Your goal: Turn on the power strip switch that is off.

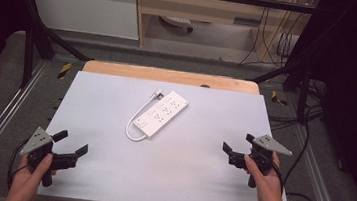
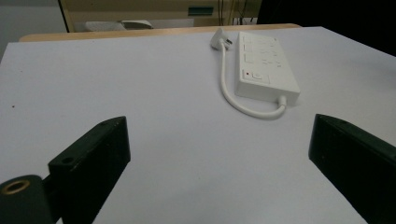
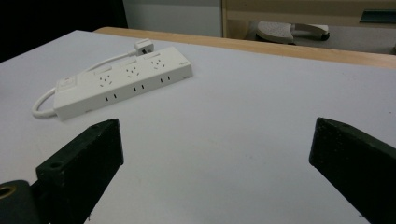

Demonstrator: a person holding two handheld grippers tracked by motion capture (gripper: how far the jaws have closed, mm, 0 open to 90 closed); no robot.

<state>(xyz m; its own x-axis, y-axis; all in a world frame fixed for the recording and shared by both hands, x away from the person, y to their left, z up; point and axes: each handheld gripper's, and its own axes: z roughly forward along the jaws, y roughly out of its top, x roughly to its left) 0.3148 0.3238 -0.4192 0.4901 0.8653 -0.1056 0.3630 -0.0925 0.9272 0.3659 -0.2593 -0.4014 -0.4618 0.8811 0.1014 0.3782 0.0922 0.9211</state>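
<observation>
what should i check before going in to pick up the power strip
1. Left gripper open: ok, jaws spread wide with nothing between them.
2. Right gripper open: ok, jaws wide apart and empty.
3. Power strip free to approach: ok, it lies flat and alone on the white table top, apart from both grippers.
4. Cord out of the way: ok, it loops along one side of the strip and its plug rests on the table at the far end.
5. Switch off: cannot tell.
6. Strip within reach: ok, probably; it lies midway between the two hands.
</observation>
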